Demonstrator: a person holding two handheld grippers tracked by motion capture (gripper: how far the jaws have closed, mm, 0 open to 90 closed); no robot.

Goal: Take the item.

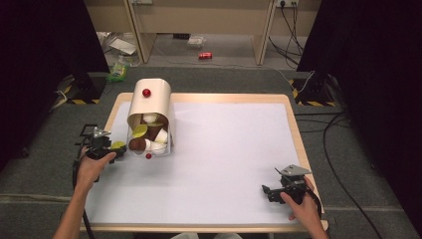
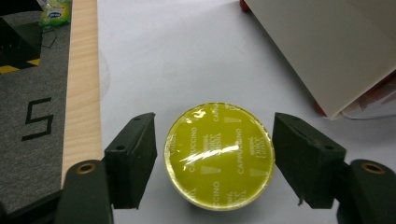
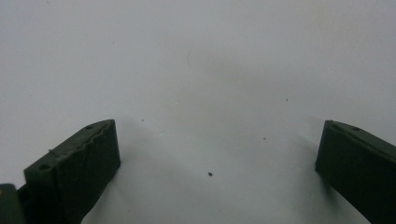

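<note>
Two jaws of the left gripper [image 2: 212,163] stand apart beside the yellow capsule [image 2: 219,156], gaps visible up close.

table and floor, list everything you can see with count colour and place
round coffee capsule with yellow-green foil lid: one, between the left fingers, pads apart from it
beige curved capsule dispenser: one, table's far left, holding several brown, white and yellow-green capsules
white table mat: one, on the wooden table
red drink can: one, floor beyond
green packet: one, floor, far left
left gripper: black, open
right gripper: black, open over bare mat
</note>
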